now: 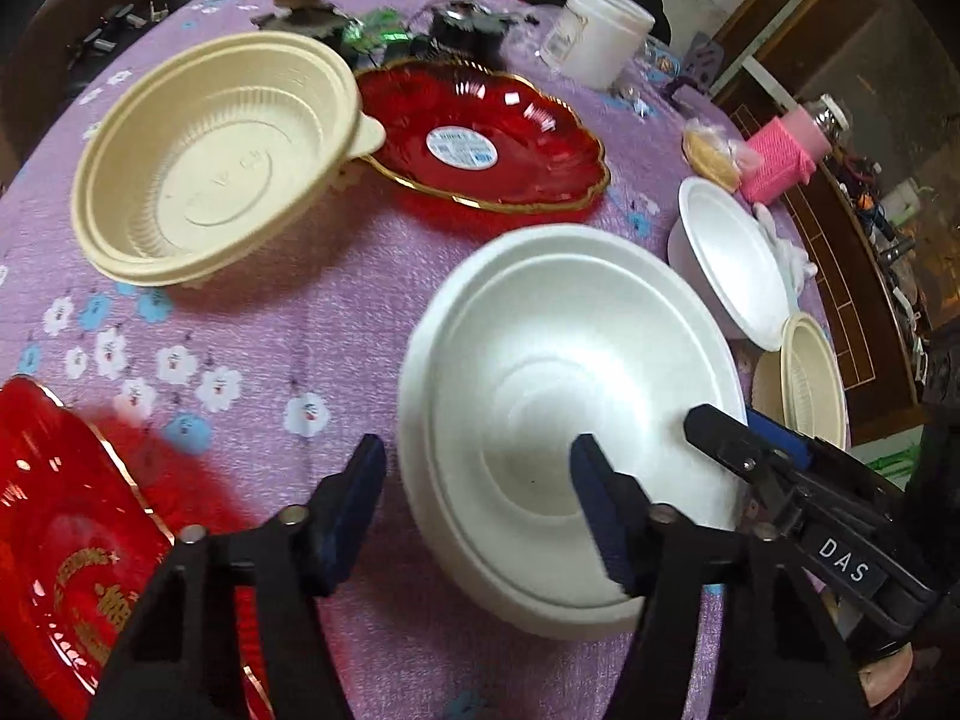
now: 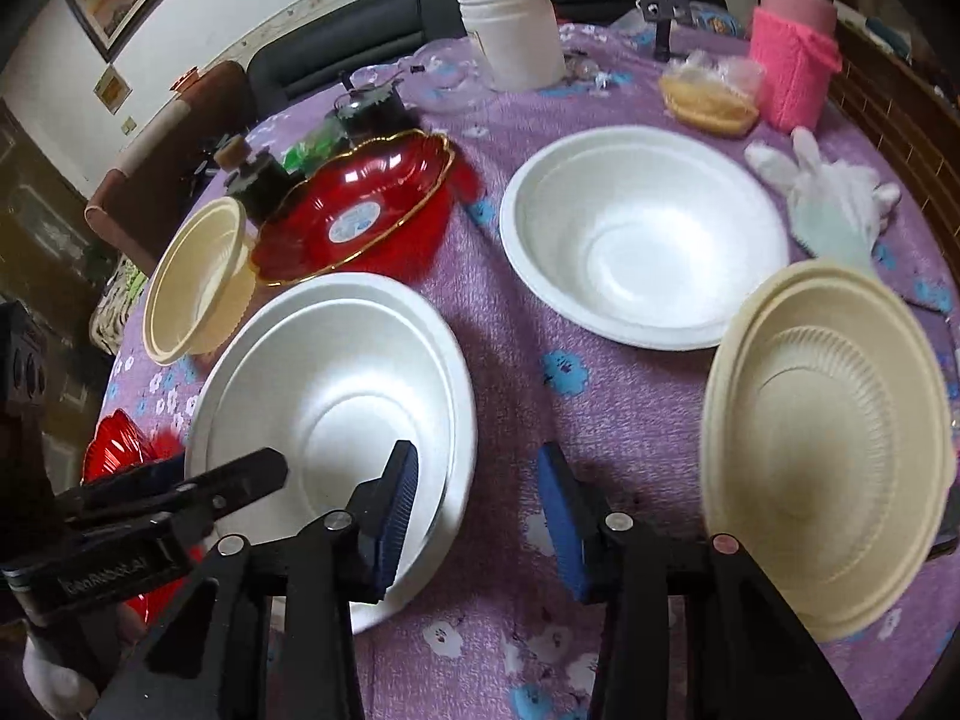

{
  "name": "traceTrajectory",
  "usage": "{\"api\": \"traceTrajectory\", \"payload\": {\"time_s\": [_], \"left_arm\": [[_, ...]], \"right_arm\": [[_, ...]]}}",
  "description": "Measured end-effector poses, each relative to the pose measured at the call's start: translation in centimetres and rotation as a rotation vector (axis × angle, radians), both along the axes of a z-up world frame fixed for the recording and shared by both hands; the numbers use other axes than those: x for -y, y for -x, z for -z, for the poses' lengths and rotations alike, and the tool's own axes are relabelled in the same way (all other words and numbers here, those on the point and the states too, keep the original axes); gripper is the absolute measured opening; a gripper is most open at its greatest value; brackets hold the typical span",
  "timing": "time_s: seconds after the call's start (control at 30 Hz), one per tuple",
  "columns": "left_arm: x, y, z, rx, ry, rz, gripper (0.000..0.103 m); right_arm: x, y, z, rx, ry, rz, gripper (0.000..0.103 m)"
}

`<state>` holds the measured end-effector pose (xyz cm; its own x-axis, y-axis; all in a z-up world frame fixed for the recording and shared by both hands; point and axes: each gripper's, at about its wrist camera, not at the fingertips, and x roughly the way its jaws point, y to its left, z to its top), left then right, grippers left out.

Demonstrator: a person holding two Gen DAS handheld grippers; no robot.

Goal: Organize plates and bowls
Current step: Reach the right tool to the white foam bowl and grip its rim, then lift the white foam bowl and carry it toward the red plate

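Observation:
A white foam bowl (image 1: 540, 372), which looks like two nested, sits on the purple flowered cloth (image 1: 270, 330). My left gripper (image 1: 480, 450) is open and straddles its left rim, one pad inside and one over the cloth. My right gripper (image 2: 480, 456) is open and straddles the opposite rim of that bowl (image 2: 336, 372) the same way. Neither gripper's pads press on the rim. Each gripper shows in the other's view: right gripper (image 1: 726, 420), left gripper (image 2: 228, 468). Around it lie a second white bowl (image 2: 642, 246), two cream bowls (image 2: 828, 444) (image 1: 216, 162) and two red gold-rimmed plates (image 1: 486, 138) (image 1: 60, 540).
At the far side of the table stand a white jar (image 2: 516, 30), a bottle in a pink knitted sleeve (image 2: 792, 60), a bag of food (image 2: 708, 96) and dark clutter (image 1: 468, 24). A white glove (image 2: 840, 210) lies beside the second white bowl.

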<state>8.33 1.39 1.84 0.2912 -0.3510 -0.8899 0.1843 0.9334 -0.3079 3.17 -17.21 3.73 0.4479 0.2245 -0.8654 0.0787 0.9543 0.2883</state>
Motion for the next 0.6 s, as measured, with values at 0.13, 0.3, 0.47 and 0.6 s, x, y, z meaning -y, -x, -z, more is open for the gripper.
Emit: {"api": "traceTrajectory", "payload": {"time_s": [0.13,0.3,0.47,0.6], "left_arm": [[-0.1,0.1,0.2,-0.014,-0.014,-0.006,0.059],[-0.7,0.8,-1.8,0.021,-0.064,0.008,0.059],[-0.1,0.6,-5.9,0.108,-0.072,0.041,0.059],[4.2,-2.6,-7.7,0.11,-0.009,0.097,0.061]], "right_arm": [[0.8,0.2,0.1,0.007,-0.076,0.018,0.044],[4.0,1.4,-3.3,0.081,-0.136,0.04,0.044],[10.2,0.7,-6.4,0.149,-0.094,0.148,0.044],[14.3,-2.7,-5.7,0.088,-0.074,0.215,0.044]]}}
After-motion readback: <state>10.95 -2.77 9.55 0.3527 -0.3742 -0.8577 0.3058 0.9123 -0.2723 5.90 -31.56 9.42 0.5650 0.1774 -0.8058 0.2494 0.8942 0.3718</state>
